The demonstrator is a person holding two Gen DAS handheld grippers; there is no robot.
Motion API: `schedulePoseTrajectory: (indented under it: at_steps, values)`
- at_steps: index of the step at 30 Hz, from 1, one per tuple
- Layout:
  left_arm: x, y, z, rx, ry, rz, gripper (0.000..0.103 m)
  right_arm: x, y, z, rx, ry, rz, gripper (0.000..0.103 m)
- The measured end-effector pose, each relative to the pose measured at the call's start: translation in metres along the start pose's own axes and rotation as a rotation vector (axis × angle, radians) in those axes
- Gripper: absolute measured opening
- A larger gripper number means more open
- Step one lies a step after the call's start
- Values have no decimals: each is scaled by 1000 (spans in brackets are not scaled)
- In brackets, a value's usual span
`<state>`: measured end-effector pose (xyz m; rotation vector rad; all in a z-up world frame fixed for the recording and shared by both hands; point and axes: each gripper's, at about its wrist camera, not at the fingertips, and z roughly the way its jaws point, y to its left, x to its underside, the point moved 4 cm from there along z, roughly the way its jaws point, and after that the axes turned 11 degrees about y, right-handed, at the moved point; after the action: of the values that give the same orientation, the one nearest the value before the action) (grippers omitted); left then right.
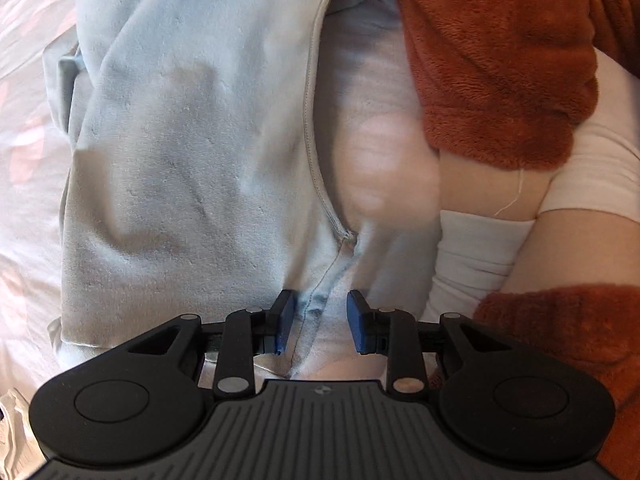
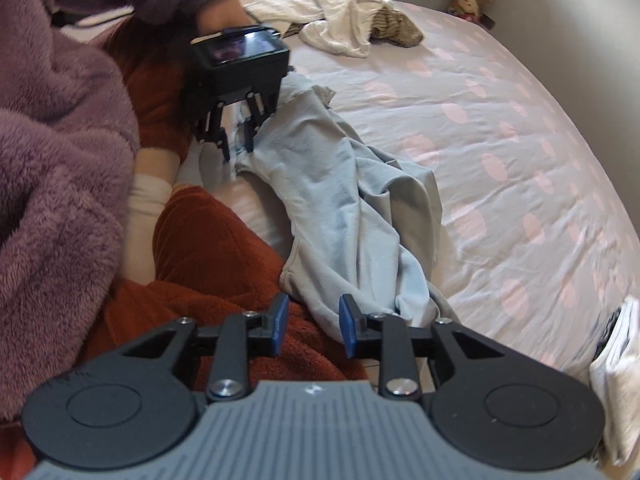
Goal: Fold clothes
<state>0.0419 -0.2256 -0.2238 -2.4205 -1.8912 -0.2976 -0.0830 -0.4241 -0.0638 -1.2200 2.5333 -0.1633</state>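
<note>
left wrist view: the left claw (image 1: 320, 322) sits at the bottom centre of the frame, its blue pads (image 1: 286, 322) spread, with a seam of the pale grey garment (image 1: 192, 152) running between them and neither pad pressing it. the garment fills the middle and left of the frame, lying on the pink-spotted bed sheet (image 1: 24, 128). rust-coloured fleece (image 1: 492, 60) covers the upper right.

right wrist view: the right claw (image 2: 314, 326) at the bottom centre is spread too, with the near end of the grey garment (image 2: 352, 208) just beside its right pad. the garment stretches up to the left claw (image 2: 238, 146), upper left of centre, which points down at its far end. a white crumpled cloth (image 2: 320, 12) lies at the top of the frame.
</note>
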Motion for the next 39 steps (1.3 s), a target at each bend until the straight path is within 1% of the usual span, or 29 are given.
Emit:
schedulePoseTrajectory:
  at_steps: [2,3,4,5,6,8,9,10,14,16,18,19,20,22,24,28,30,35,38,39]
  values:
    - [1,1,1,7,1,-15,26,-6,3,4,17,41,-88,31]
    - [2,3,2,8,-2,-27,24,-10,4,6,26,65,-137,31]
    - [4,4,1,3,-5,-43,16,-13,6,9,35,90,-189,31]
    - [6,5,1,-2,-9,-59,12,-16,7,12,41,112,-236,31]
    - [8,7,1,1,-14,-77,11,-17,8,15,44,133,-277,31]
    - [12,10,0,3,-23,-105,4,-21,10,22,51,174,-359,30]
    - [14,10,0,4,-26,-111,3,-23,11,26,54,194,-400,30]
    - [15,10,0,4,-29,-116,3,-24,10,30,51,212,-421,30]
    - [19,8,2,-6,-35,-115,3,-25,2,51,19,271,-430,28]
    - [22,9,2,-4,-41,-121,3,-23,0,56,-11,282,-411,14]
    - [25,10,2,-2,-47,-132,3,-21,0,54,-18,277,-393,12]
    - [26,11,2,-3,-51,-135,2,-21,1,52,-20,275,-385,7]
    - [27,12,1,-5,-53,-135,2,-20,1,49,-16,270,-378,6]
    - [27,13,0,-13,-57,-134,2,-19,1,42,2,251,-360,4]
    - [29,15,-4,-25,-70,-144,2,-20,-2,35,25,211,-321,4]
    - [44,24,-24,-17,-128,-216,1,-25,-14,21,68,130,-228,4]
    - [55,35,-41,-10,-173,-268,1,-27,-25,15,98,87,-166,4]
    - [106,76,-95,-24,-322,-507,1,-27,-58,6,188,-5,8,4]
    - [114,100,-134,-48,-411,-637,1,-28,-70,1,214,-49,84,3]
    - [109,104,-146,-58,-437,-661,1,-29,-74,-2,215,-66,112,3]
